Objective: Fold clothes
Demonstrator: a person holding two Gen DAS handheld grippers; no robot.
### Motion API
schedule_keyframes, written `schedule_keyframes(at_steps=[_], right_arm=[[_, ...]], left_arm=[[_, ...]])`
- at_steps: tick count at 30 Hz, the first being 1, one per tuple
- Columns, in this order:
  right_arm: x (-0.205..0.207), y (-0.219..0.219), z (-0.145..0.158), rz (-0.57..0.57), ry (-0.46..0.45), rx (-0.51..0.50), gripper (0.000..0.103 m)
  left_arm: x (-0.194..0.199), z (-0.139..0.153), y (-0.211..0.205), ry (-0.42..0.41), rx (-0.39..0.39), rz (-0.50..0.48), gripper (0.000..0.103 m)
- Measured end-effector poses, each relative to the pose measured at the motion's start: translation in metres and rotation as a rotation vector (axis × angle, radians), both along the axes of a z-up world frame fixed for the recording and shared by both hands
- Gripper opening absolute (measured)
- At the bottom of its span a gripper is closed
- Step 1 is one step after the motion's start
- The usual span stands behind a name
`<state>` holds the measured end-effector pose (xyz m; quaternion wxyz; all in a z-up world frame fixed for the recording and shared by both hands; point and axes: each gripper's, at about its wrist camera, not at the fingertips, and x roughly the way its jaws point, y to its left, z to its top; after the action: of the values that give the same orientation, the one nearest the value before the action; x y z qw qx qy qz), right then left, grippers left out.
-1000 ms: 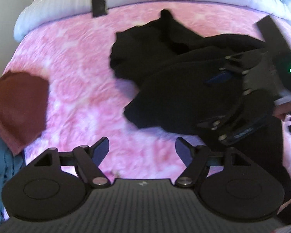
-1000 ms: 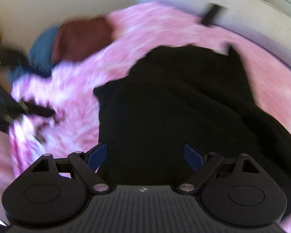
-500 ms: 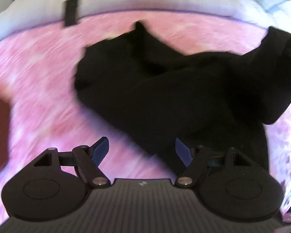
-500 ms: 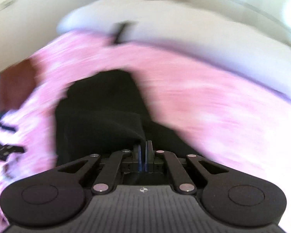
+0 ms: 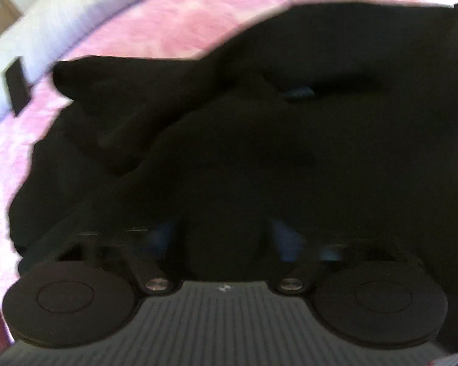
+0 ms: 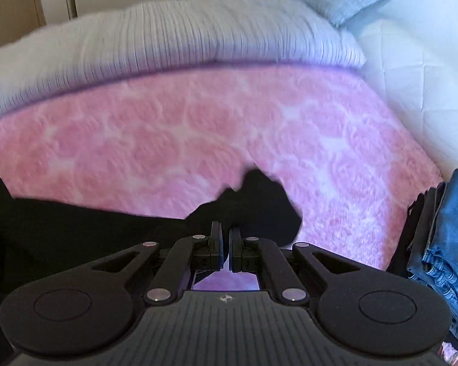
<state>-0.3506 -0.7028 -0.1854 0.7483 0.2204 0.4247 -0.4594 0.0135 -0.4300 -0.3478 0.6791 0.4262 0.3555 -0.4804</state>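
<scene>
Mostly pink blanket (image 6: 174, 140) — bed.

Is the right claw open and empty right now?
No, the right claw is shut on an edge of the black fabric garment.

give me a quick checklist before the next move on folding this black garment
1. Right gripper clamped on the black garment: ok, fingers nearly together with cloth between.
2. Left gripper open: ok, fingers apart.
3. Left fingers around an edge: cannot tell, dark and blurred.
4. Pink blanket bare ahead of the right gripper: ok.
5. Folded jeans out of the path: ok, at the right edge.
</scene>
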Motion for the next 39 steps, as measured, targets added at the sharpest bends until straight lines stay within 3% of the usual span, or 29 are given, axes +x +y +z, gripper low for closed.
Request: schedule_keyframes(at_steps=[1, 2, 6, 8, 12, 16, 18, 20, 23, 25, 27, 28, 30, 31, 33, 34, 35, 36, 38, 39], right_arm=[[-0.007, -0.004, -0.006, -0.010, -0.004, 0.021, 0.000], [-0.013, -0.009, -0.009, -0.017, -0.012, 0.031, 0.000], [-0.037, -0.023, -0.007, -0.025, -0.040, 0.051, 0.000], [-0.049, -0.026, -0.005, -0.031, -0.051, 0.057, 0.000], [-0.067, -0.032, -0.005, -0.054, -0.064, 0.071, 0.000], [-0.075, -0.034, -0.015, -0.066, -0.043, 0.091, 0.000], [-0.076, -0.033, -0.028, -0.078, -0.010, 0.113, 0.000], [-0.074, -0.031, -0.041, -0.117, 0.032, 0.161, 0.002], [-0.055, -0.014, -0.043, -0.096, 0.103, 0.150, 0.006], [-0.036, 0.003, -0.039, -0.068, 0.148, 0.114, 0.018], [-0.018, 0.017, -0.037, -0.041, 0.159, 0.099, 0.026], [-0.009, 0.025, -0.036, -0.021, 0.166, 0.096, 0.030], [0.011, 0.042, -0.035, 0.027, 0.171, 0.093, 0.037], [0.022, 0.050, -0.035, 0.051, 0.173, 0.091, 0.041], [0.043, 0.067, -0.035, 0.105, 0.174, 0.091, 0.052], [0.055, 0.077, -0.036, 0.131, 0.184, 0.086, 0.055], [0.067, 0.085, -0.037, 0.154, 0.189, 0.082, 0.055], [0.078, 0.092, -0.040, 0.170, 0.187, 0.086, 0.057], [0.098, 0.104, -0.047, 0.183, 0.173, 0.114, 0.059], [0.106, 0.109, -0.050, 0.185, 0.168, 0.126, 0.059]], left_arm=[[-0.003, -0.001, -0.001, -0.009, 0.007, -0.003, 0.010], [-0.004, 0.010, 0.004, -0.024, -0.011, 0.009, 0.008], [0.009, 0.078, 0.063, -0.048, -0.131, 0.198, 0.007], [0.018, 0.107, 0.109, -0.068, -0.139, 0.323, 0.006], [0.030, 0.114, 0.210, -0.051, -0.028, 0.613, 0.000], [0.041, 0.120, 0.310, -0.032, 0.085, 0.897, 0.000], [0.038, 0.116, 0.337, -0.031, 0.111, 0.949, 0.003], [0.039, 0.118, 0.339, -0.043, 0.095, 0.920, 0.007], [0.046, 0.116, 0.326, -0.030, 0.028, 0.819, 0.035], [0.061, 0.108, 0.301, 0.018, -0.040, 0.731, 0.041], [0.080, 0.093, 0.265, 0.114, -0.103, 0.674, 0.053], [0.089, 0.084, 0.243, 0.177, -0.136, 0.641, 0.054], [0.098, 0.065, 0.203, 0.328, -0.185, 0.598, 0.069], [0.103, 0.052, 0.185, 0.430, -0.198, 0.591, 0.070], [0.106, 0.027, 0.156, 0.552, -0.181, 0.573, 0.071], [0.106, 0.015, 0.143, 0.587, -0.136, 0.553, 0.070], [0.106, 0.003, 0.132, 0.620, -0.091, 0.529, 0.052], [0.109, -0.003, 0.126, 0.643, -0.054, 0.495, 0.015], [0.118, 0.007, 0.124, 0.645, -0.042, 0.430, 0.004], [0.129, 0.020, 0.127, 0.626, -0.058, 0.402, 0.004]])
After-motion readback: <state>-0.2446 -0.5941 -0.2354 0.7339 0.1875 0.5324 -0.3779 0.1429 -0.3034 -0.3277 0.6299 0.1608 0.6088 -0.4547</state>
